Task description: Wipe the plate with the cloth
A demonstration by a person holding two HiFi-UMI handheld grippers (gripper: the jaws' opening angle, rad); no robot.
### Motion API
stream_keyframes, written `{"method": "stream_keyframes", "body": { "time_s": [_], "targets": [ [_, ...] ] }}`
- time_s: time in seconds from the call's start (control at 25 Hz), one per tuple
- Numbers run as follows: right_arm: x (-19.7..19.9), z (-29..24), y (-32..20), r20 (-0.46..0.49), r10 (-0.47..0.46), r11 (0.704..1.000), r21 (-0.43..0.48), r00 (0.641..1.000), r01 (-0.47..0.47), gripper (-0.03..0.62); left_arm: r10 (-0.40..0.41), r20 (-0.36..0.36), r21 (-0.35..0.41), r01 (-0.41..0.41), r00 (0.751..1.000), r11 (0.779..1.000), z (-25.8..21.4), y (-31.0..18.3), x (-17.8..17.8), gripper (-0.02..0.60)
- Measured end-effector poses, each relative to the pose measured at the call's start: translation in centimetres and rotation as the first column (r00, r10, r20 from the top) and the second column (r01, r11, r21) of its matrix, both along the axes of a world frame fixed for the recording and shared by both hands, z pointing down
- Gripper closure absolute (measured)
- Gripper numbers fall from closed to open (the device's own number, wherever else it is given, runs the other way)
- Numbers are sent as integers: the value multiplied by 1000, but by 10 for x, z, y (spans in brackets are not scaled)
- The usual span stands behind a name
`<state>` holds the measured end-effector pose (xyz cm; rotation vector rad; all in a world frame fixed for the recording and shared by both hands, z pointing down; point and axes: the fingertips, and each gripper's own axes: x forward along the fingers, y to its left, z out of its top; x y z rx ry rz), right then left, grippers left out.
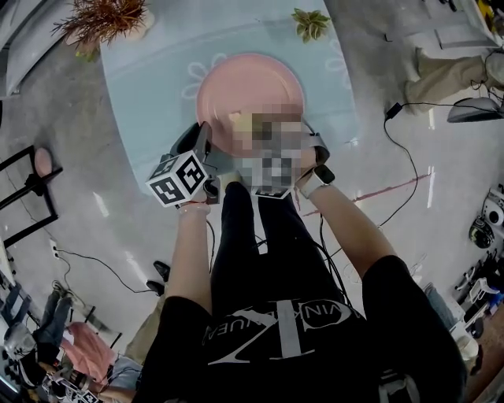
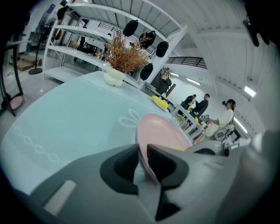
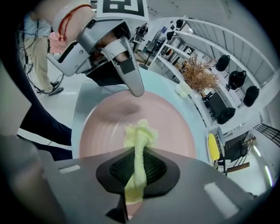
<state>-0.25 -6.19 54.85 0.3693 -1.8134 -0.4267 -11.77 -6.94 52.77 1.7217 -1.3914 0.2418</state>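
One plate (image 1: pixel 248 83), one cloth (image 3: pixel 139 133), two grippers. Plate lies on the table (image 1: pixel 150 79), upper centre of the head view. Left gripper (image 2: pixel 143 159) is clamped on the plate rim. Right gripper (image 3: pixel 139 168) pinches the cloth. The cloth's tuft projects ahead of the jaws, long axis up-frame, over the plate's middle. Right gripper is nearer the wiping surface.

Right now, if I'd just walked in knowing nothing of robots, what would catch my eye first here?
A big pink plate sits in the middle of a pale blue table. The left hand-held gripper is shut on the plate's near rim, while the right hand-held gripper pinches a crumpled yellow cloth over the plate. A dried, rust-coloured plant stands at the table's far left corner.
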Motion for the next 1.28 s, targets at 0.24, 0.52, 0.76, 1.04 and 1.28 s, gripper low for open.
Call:
{"method": "stream_keyframes", "body": {
  "time_s": [0.24, 0.52, 0.76, 1.04, 1.28],
  "targets": [
    [-1, -2, 14, -7, -14, 1000, -17, 1000, 14, 559, -26, 6, 32, 25, 1000, 999, -7, -3, -6, 581],
    [4, -12, 16, 129, 95, 992, -94, 987, -84, 556, 27, 82, 47, -31, 996, 998, -16, 4, -8, 581],
    [12, -51, -4, 385, 284, 958, -143, 878, -248, 556, 50, 164, 150, -75, 985, 986, -44, -1, -20, 581],
    [23, -114, -25, 582, 418, 907, -219, 698, -360, 556, 59, 273, 291, -141, 960, 946, -103, -9, -30, 581],
    [36, -164, -42, 669, 438, 889, -222, 600, -401, 556, 43, 353, 385, -187, 935, 904, -155, -21, -35, 581]
  ]
}}
